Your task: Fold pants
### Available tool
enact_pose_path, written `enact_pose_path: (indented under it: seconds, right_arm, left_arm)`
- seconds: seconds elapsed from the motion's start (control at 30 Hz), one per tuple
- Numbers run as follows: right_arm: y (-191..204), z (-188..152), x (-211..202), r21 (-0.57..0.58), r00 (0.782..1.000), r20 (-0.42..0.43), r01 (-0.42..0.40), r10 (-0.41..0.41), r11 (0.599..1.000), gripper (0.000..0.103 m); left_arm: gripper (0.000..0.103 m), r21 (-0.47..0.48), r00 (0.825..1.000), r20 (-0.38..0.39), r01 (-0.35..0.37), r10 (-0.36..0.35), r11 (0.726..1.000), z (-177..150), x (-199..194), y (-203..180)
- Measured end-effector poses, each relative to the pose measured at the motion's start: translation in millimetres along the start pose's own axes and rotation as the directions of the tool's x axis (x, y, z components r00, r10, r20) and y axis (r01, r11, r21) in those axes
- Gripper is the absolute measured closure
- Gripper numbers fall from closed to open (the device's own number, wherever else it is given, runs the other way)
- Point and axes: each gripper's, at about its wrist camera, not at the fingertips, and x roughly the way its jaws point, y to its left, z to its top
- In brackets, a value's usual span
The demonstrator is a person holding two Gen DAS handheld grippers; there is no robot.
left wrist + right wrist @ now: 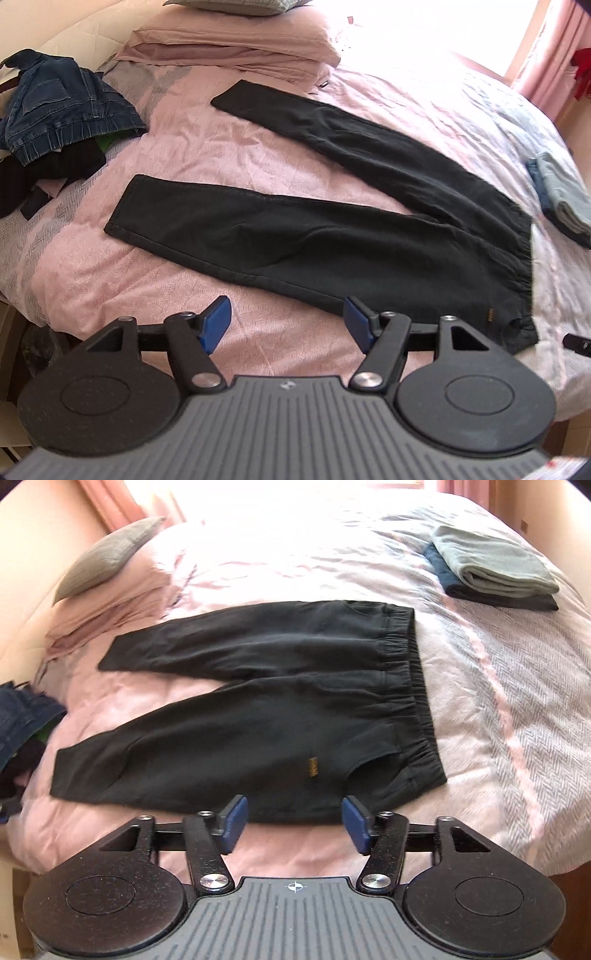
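Black pants (332, 236) lie spread flat on the pink bedspread (229, 147), legs apart and pointing left, elastic waistband at the right. In the right wrist view the same pants (258, 716) show a small yellow label near the waist. My left gripper (286, 325) hovers open over the bedspread just short of the near leg's lower edge, nothing between its blue pads (216, 325). My right gripper (291, 821) is open too, its blue pads (232, 821) on either side of the pants' near edge below the label, holding nothing.
A heap of denim and dark clothes (62, 110) sits at the bed's left side. Folded grey and blue garments (495, 572) are stacked at the far right. Pink pillows (236, 40) and a grey cushion (107, 557) lie at the head. The bed edge is right below both grippers.
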Motion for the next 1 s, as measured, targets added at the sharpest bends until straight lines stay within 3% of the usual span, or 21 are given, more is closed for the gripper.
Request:
enact_pose_path:
  seconds: [0.1,0.33,0.63,1.0]
  right_arm:
    - [15,-5,-16,-0.021,1.000,0.014,0.010,-0.010,1.000,0.038]
    - [37,-17,-40,-0.079,0.999,0.049,0.009,-0.005,0.997,0.034]
    - [22,-40,-66,-0.108,1.000,0.029,0.010,-0.007,0.994,0.033]
    - [-1,-75,-93,-0.160,1.000,0.026,-0.004,0.008,0.987,0.033]
  left_arm:
    - [0.033,-0.001,0.999,0.034,0.022,-0.022,1.000,-1,-17,5]
    - [0.031,0.002,0.998,0.063,0.010,-0.011,1.000,-14,-38,6]
    - [0.030,0.070,0.998,0.063,-0.008,0.004,0.998,-37,-57,-23]
    - [0.029,0.086,0.998,0.054,-0.017,0.013,0.996,-84,-85,-61]
